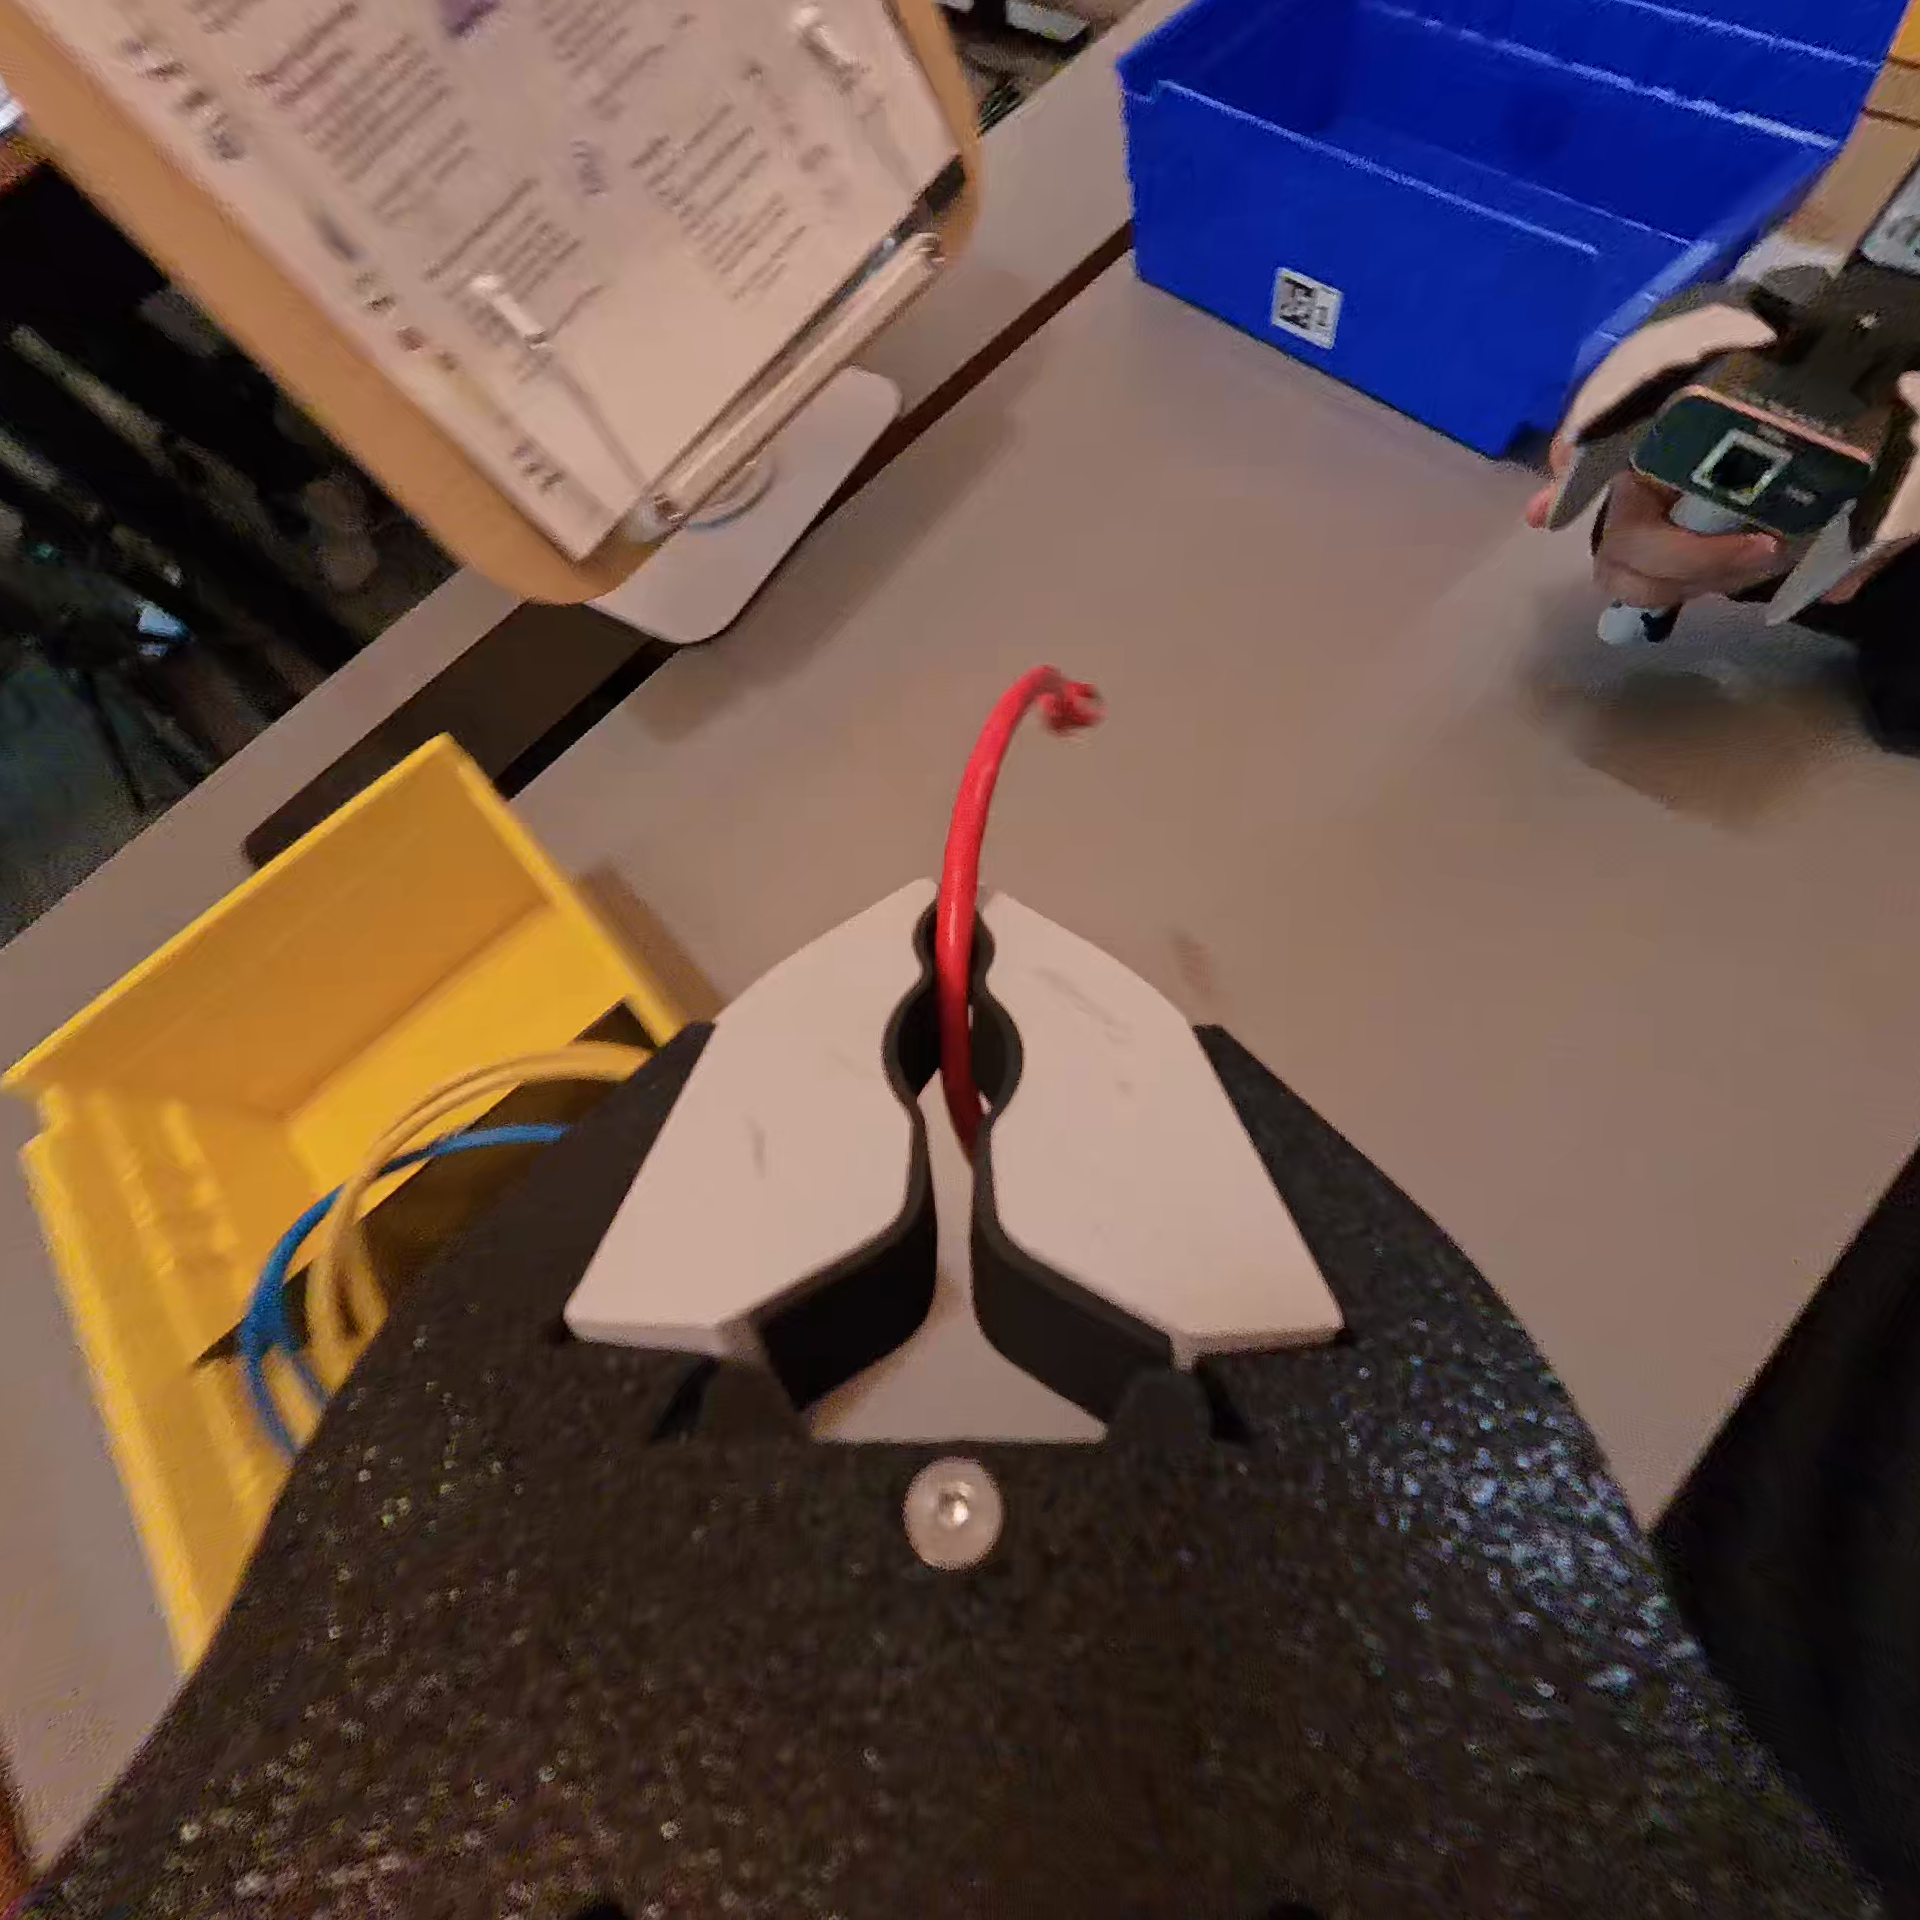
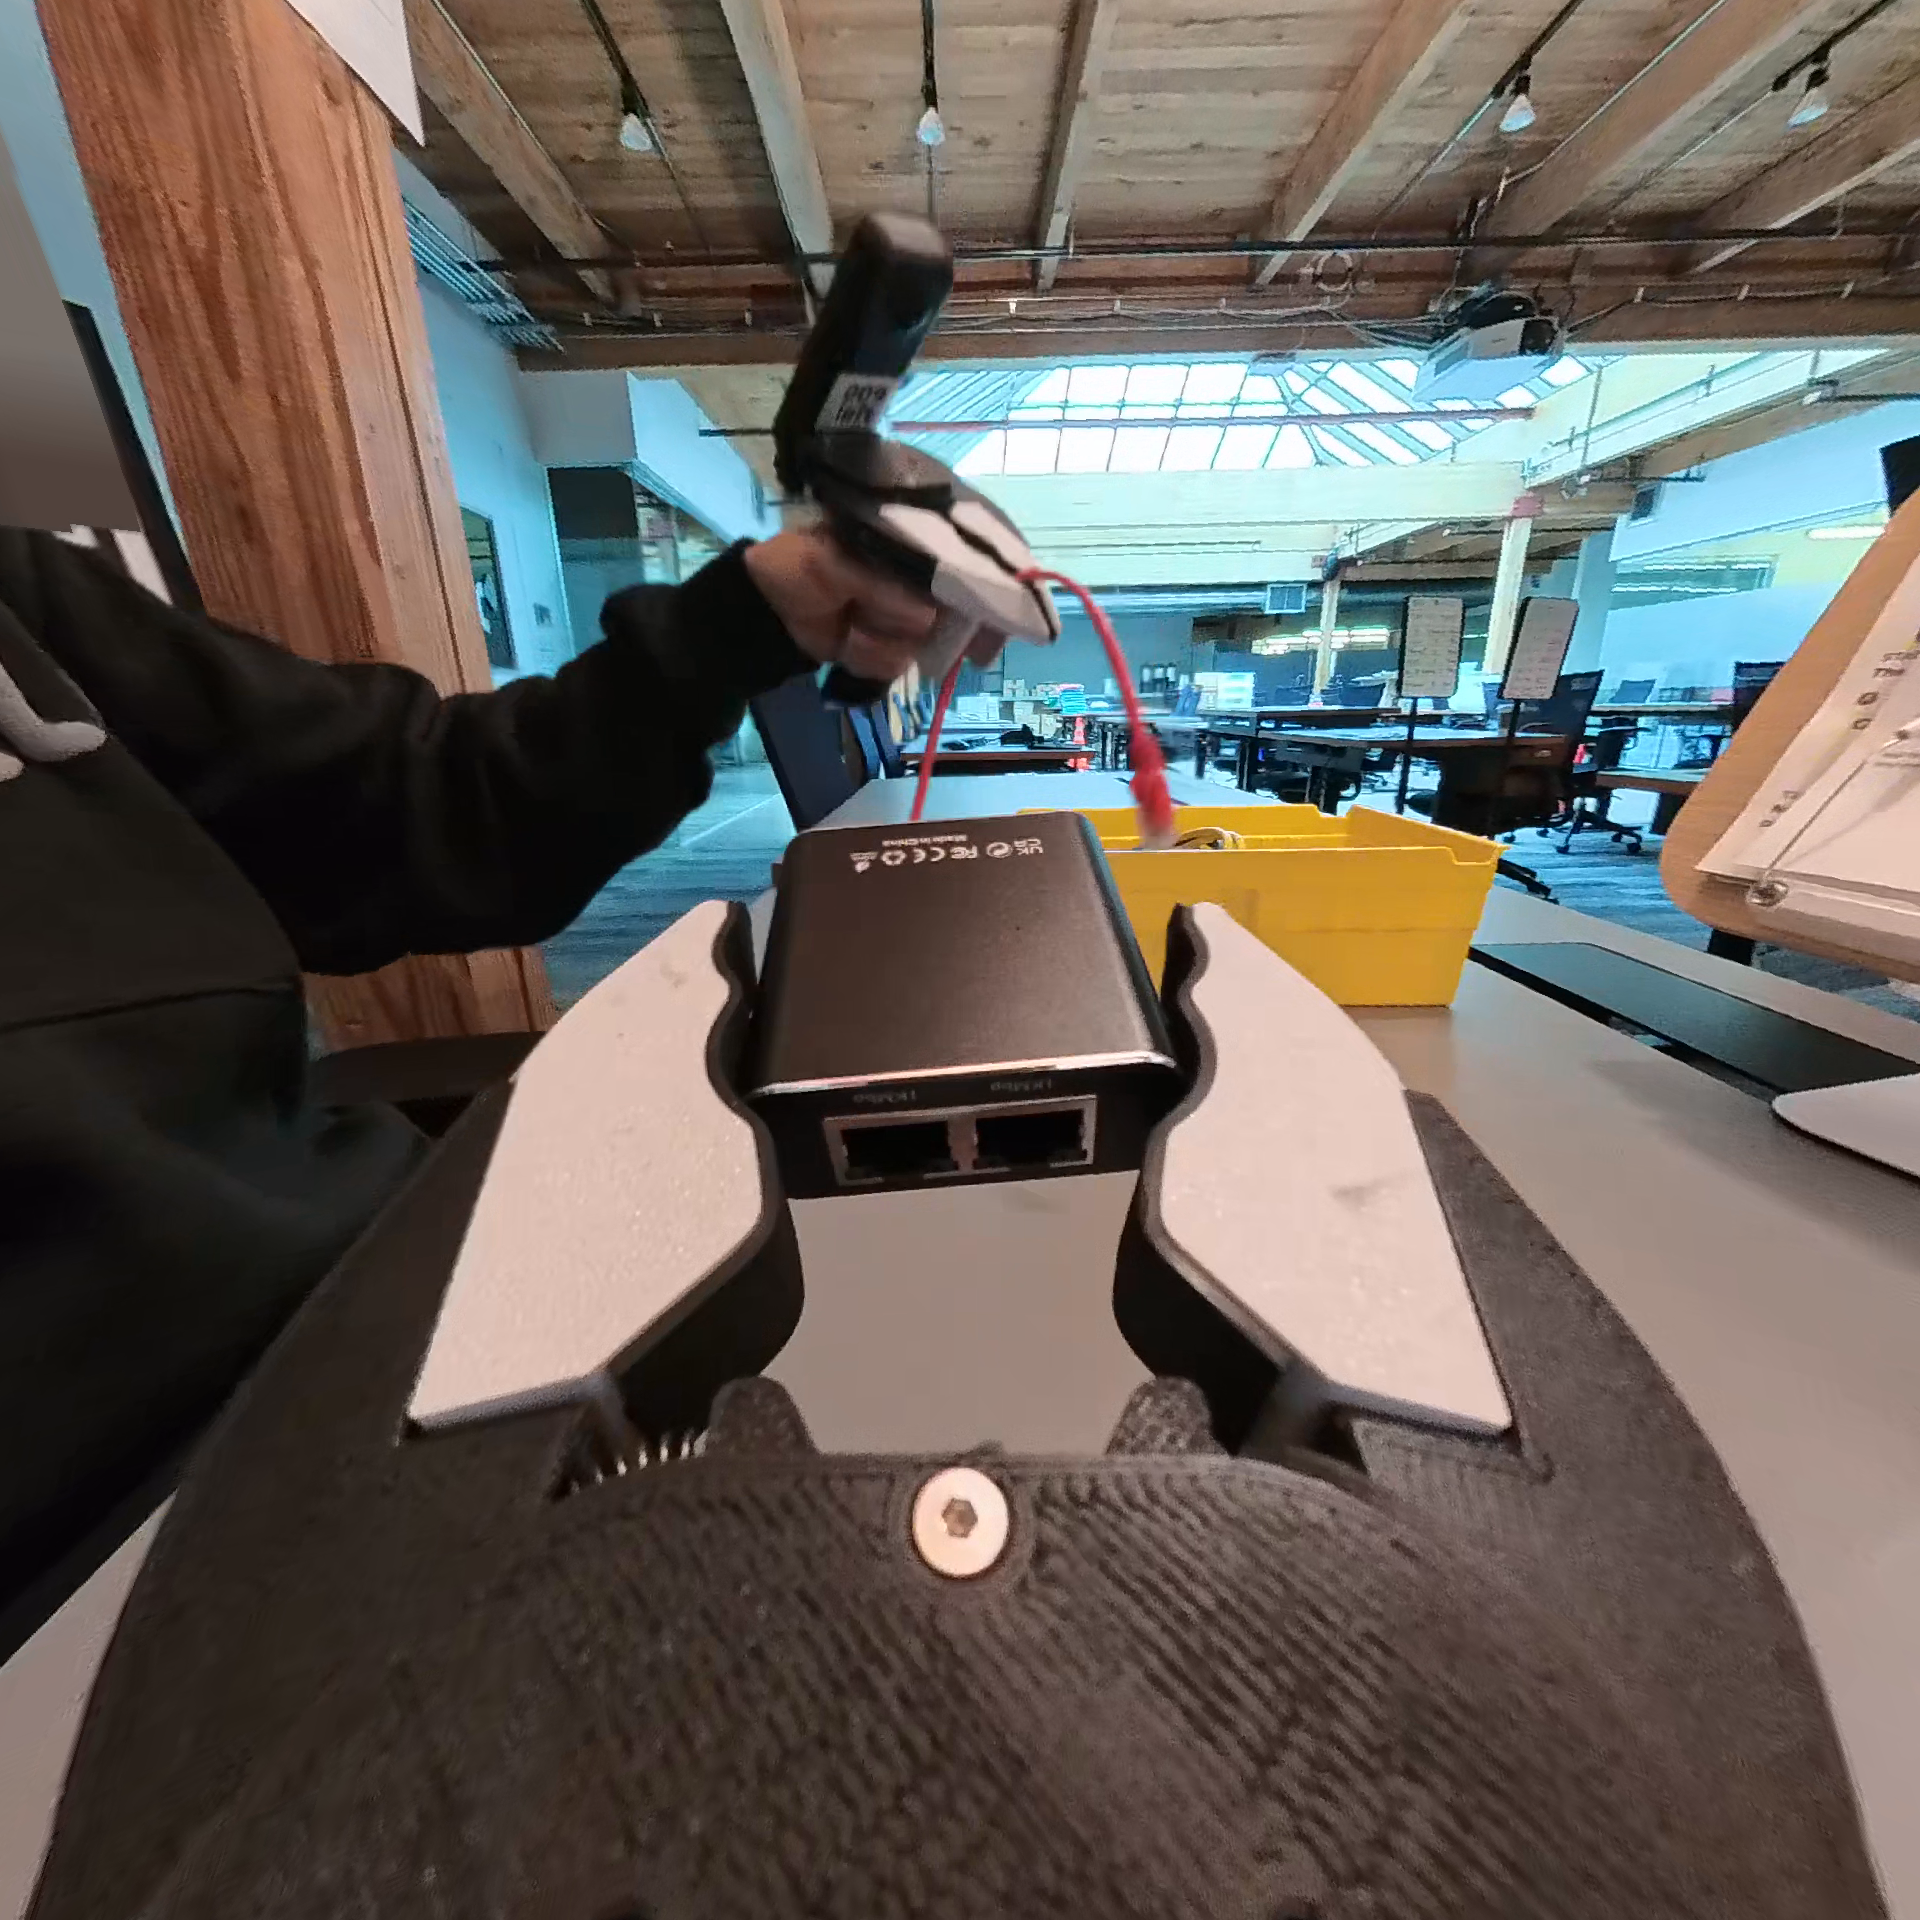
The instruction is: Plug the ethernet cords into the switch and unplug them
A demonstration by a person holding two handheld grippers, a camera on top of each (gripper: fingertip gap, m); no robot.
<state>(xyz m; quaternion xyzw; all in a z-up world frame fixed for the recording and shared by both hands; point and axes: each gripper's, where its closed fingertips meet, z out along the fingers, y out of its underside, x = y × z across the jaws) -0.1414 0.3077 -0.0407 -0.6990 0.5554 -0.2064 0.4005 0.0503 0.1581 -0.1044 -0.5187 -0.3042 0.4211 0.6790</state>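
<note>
1. The left gripper [image 1: 956, 914] is clenching a red ethernet cord [image 1: 961, 831] between its two pale fingers [image 1: 790, 1122]; the cord is passing through the narrow slot at the tips and the rounded notch behind them.
2. Beyond the tips the cord is rising and curving forward over the grey table [image 1: 1299, 831], ending in a red plug [image 1: 1070, 707] that is hooking over to the right, clear of the tabletop.
3. In the right wrist view the same cord is hanging in two strands from the gripper, the plug pointing down above the yellow bin [image 2: 1330, 914].
4. The right gripper [image 2: 961, 935] is grasping a black switch [image 2: 951, 956] by its two sides, the jaws pressing against its flanks.
5. The switch's long axis is running along the fingers; two empty ports are facing back toward the camera, and the far end is sticking out past the fingertips.
6. From the left wrist view that far end is showing a single port, facing the left gripper across the table.
7. Blue and yellow cords [image 1: 312, 1247] are lying looped in the yellow bin beside the left gripper, and a blue bin [image 1: 1455, 229] is standing at the far side of the table.
</note>
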